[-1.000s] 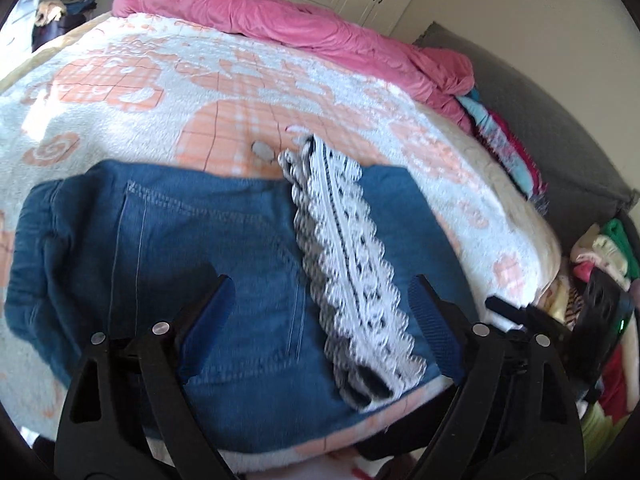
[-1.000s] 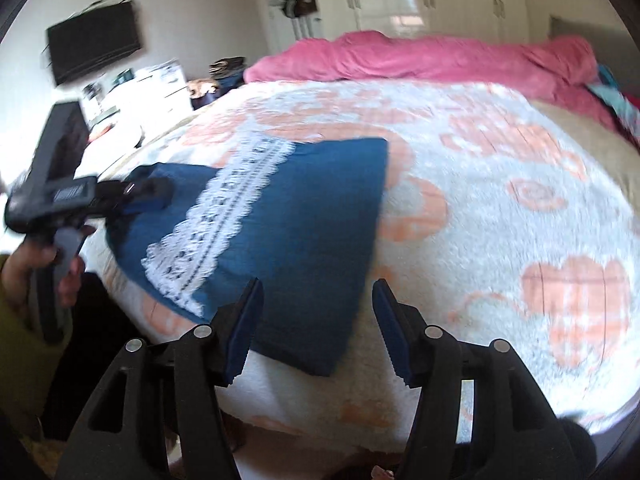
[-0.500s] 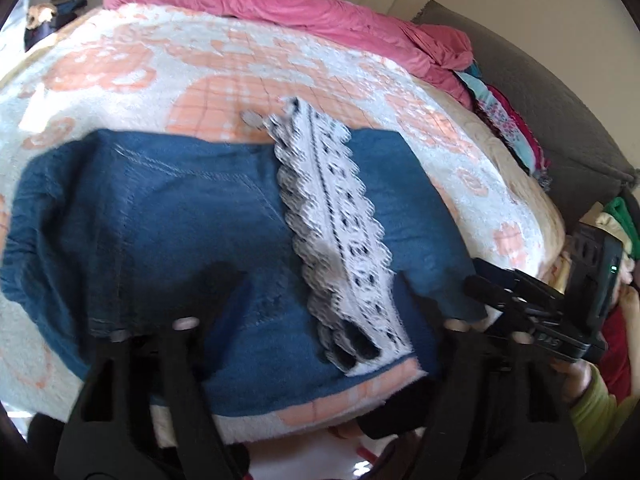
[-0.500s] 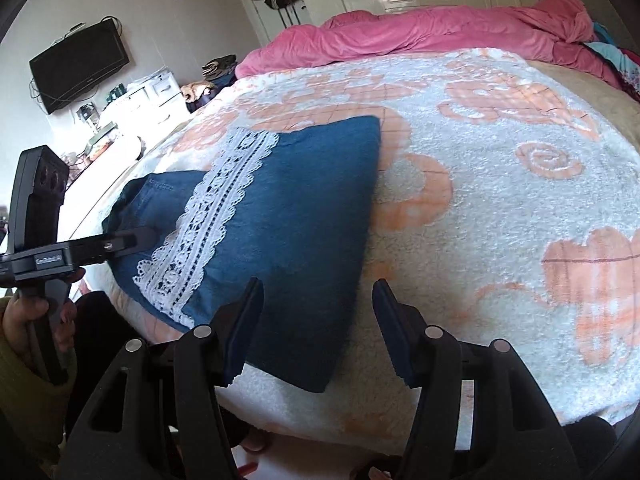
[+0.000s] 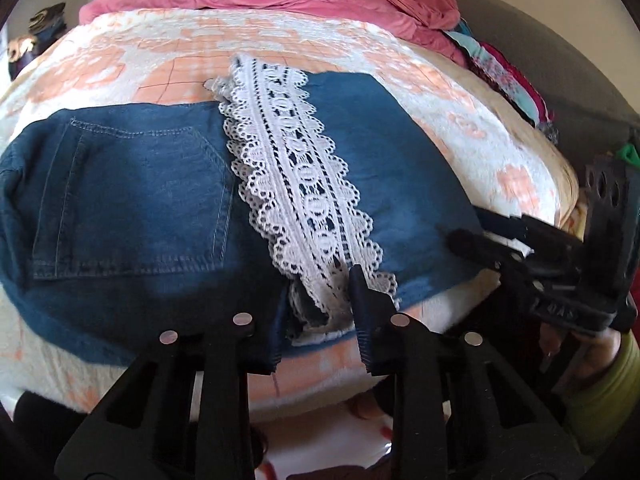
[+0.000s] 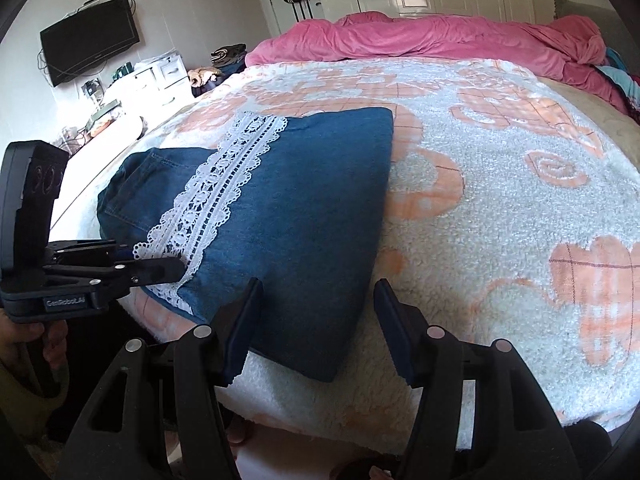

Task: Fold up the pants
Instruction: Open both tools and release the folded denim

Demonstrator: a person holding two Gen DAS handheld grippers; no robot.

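Note:
Blue denim pants (image 5: 132, 200) with a white lace hem (image 5: 296, 184) lie folded on the bed near its front edge; they also show in the right wrist view (image 6: 304, 208), lace hem (image 6: 216, 192) on the left. My left gripper (image 5: 316, 316) has its jaws narrowed around the near end of the lace hem and the denim edge under it. In the right wrist view it (image 6: 160, 270) reaches in from the left at the lace corner. My right gripper (image 6: 316, 332) is open, fingers astride the pants' near right corner, touching nothing. It shows at the right in the left wrist view (image 5: 472, 240).
The pants rest on a white and peach fleece blanket (image 6: 500, 184). A pink duvet (image 6: 420, 36) is bunched at the far end. Piled clothes (image 5: 508, 80) lie beside a grey headboard on the right. A TV (image 6: 90, 52) and a cluttered dresser stand on the left.
My left gripper has moved forward to the lace hem and its jaws have narrowed from wide open. My right gripper has come closer to the pants' near corner, still open.

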